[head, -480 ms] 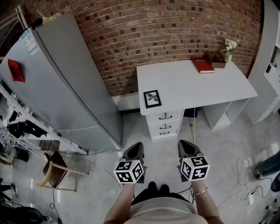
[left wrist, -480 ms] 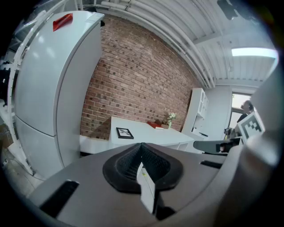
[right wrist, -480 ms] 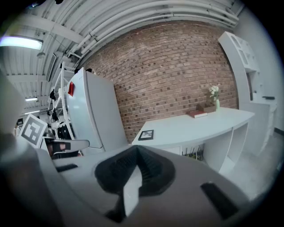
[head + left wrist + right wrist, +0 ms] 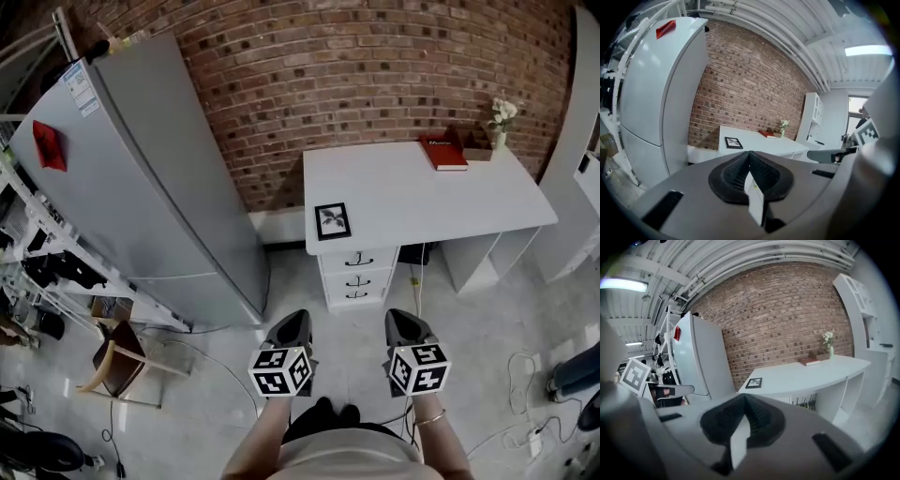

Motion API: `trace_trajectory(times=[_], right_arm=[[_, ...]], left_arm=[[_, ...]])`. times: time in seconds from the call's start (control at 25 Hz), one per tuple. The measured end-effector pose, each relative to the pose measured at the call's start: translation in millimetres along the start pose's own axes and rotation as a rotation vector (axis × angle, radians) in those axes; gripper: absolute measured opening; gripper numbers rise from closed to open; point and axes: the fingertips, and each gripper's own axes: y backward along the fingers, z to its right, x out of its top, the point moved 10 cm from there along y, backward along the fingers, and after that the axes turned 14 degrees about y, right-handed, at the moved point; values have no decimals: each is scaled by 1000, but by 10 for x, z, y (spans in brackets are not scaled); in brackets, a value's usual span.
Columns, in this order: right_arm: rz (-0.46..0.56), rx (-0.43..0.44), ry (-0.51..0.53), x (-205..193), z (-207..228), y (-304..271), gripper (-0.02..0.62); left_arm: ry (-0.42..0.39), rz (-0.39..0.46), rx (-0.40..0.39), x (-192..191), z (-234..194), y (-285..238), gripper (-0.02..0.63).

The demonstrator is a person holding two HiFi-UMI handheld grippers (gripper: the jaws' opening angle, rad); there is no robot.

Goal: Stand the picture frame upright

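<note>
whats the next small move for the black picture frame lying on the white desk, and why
Probably step closer to the white desk. The black picture frame lies flat by its front left corner, while the left gripper and right gripper hang shut and empty over the floor, well short of it.

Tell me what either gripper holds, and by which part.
Nothing held: left gripper and right gripper are shut, empty. The picture frame lies flat on the desk.
</note>
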Motion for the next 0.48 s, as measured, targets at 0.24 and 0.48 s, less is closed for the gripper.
trace_trajectory(times=[0.24, 0.48], right_arm=[[65, 17, -24, 113, 45, -44, 3], [74, -12, -40, 177, 98, -79, 59]], left_arm=[[-18, 13, 12, 77, 18, -29, -6], [-14, 41, 12, 119, 58, -39, 32]])
